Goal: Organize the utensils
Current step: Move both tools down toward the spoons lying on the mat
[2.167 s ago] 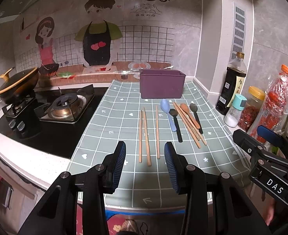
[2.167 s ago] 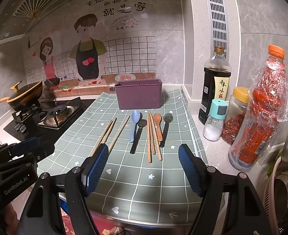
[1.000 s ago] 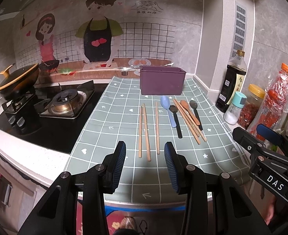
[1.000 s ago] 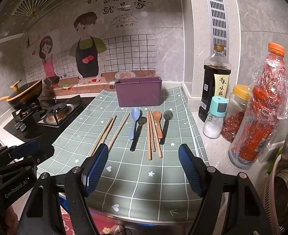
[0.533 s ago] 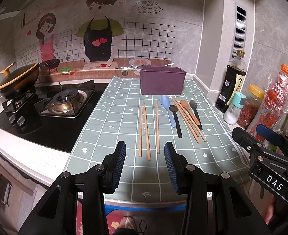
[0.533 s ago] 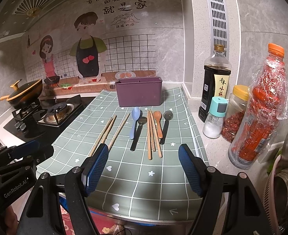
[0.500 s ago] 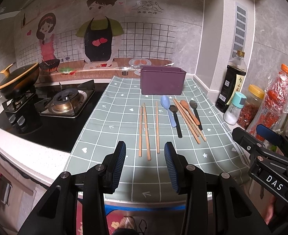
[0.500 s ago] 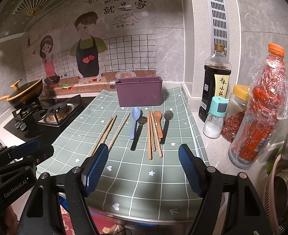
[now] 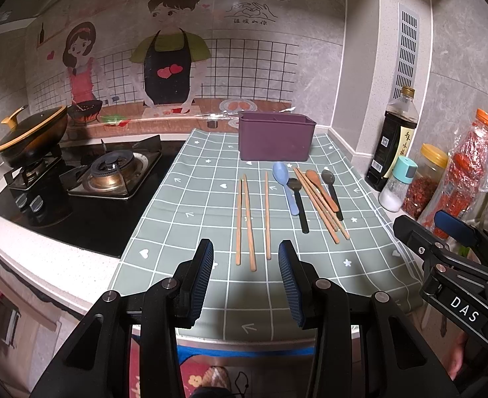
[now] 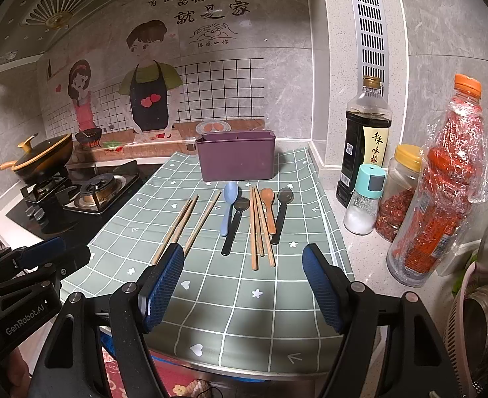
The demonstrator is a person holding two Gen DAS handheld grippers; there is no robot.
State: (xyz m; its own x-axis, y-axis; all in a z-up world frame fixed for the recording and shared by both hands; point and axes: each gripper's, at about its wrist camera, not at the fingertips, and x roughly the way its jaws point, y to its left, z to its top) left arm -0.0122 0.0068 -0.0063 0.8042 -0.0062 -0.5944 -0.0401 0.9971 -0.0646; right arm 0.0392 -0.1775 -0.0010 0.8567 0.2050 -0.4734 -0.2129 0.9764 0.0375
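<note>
Nothing's been picked up yet, so this looks like the very start: both grippers hang at the near edge of the desk [image 9: 78,267] with jaws spread and nothing between them. The left gripper [image 9: 245,280] is lined up pretty much on the three loose chopsticks [image 9: 248,219], and the right gripper [image 10: 243,285] sits wider apart, facing the second bunch. My guess is the next move is one gripper dropping down and forward onto a single stick or spoon, and that'll be fiddly because everything lies flat on the mat [image 9: 177,219], so the pads have to pinch low and across the shaft, not along it. Further in on the right side it's a messier pile: a blue spoon [image 10: 229,210] and a black spoon [image 10: 235,225] side by side, then three more chopsticks [image 10: 260,229] bunched together with a brown spoon [image 10: 269,209] touching them, and another black spoon [image 10: 282,215] just past that. Those will probably need pulling apart one at a time. All the handles point toward us, bowls away. Right behind them, at the back of the mat, stands the purple holder [image 9: 274,139], upright, looks to have a divider inside and I can't see anything in it. Bottles and jars crowd the right edge, so swing carefully there.
</note>
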